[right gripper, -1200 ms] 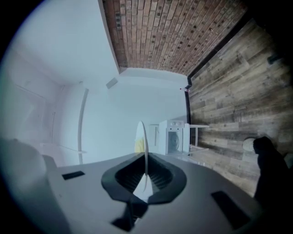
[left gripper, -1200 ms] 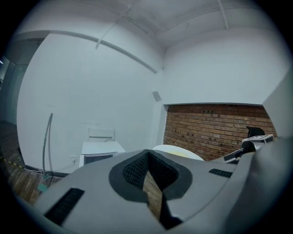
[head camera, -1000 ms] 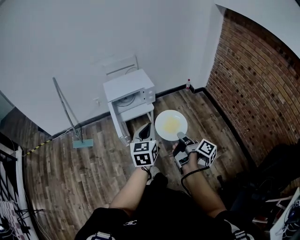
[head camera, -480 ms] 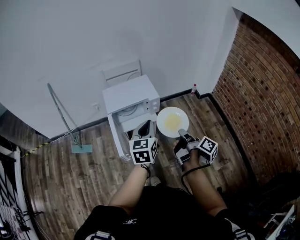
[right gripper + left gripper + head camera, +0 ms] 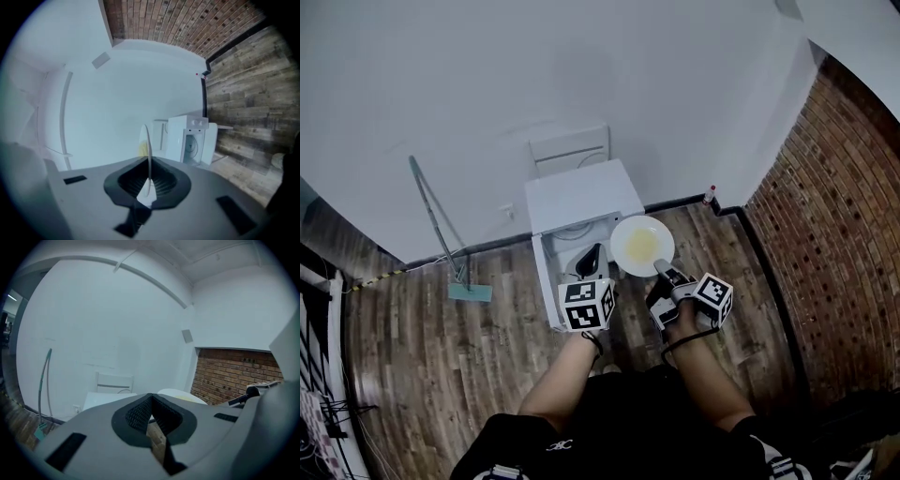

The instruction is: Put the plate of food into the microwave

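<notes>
A white plate with yellow food hangs level just right of the white microwave. My right gripper is shut on its near rim. In the right gripper view the plate shows edge-on between the pads, and the microwave stands ahead with its door swung open and the turntable showing. My left gripper hovers in front of the microwave's open front, its jaws together and holding nothing. In the left gripper view the left gripper points past the plate.
The microwave sits on a low white stand on a wooden floor. A white chair stands behind it against the wall. A long-handled mop leans on the wall at the left. A brick wall closes the right side, with a small bottle in the corner.
The person has stepped nearer the microwave. The plate, still held by the right gripper, now hangs right beside the microwave's front; both grippers keep their pose.
</notes>
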Demonstrator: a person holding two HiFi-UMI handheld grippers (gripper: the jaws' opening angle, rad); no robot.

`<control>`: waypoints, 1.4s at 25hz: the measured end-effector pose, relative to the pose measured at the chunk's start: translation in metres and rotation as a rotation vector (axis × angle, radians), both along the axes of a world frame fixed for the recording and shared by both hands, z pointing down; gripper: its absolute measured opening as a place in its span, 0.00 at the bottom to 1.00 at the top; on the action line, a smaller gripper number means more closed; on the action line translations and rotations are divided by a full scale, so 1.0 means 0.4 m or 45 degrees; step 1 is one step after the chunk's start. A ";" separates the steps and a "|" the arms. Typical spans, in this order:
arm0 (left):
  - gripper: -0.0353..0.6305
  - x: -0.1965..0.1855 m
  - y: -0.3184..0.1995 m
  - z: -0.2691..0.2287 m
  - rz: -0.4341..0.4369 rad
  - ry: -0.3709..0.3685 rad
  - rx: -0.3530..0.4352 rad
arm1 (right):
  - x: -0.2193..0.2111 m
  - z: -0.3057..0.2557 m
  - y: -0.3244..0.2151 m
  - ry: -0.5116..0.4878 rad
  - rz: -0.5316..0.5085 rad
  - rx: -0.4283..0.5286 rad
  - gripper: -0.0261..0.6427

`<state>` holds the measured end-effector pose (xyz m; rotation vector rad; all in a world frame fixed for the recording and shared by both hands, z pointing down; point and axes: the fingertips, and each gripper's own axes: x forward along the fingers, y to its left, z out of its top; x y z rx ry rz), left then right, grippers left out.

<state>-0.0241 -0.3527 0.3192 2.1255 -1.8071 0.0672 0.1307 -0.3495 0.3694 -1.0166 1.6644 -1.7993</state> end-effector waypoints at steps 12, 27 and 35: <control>0.05 -0.207 -0.032 0.066 -0.291 0.008 -0.051 | -0.214 0.073 -0.124 -0.018 -0.284 -0.056 0.07; 0.05 -0.299 -0.227 0.202 -0.546 0.073 -0.086 | -0.308 0.269 -0.358 0.038 -0.665 -0.103 0.07; 0.05 -0.281 -0.177 0.378 -0.542 0.064 -0.107 | -0.333 0.471 -0.316 0.081 -0.765 -0.151 0.07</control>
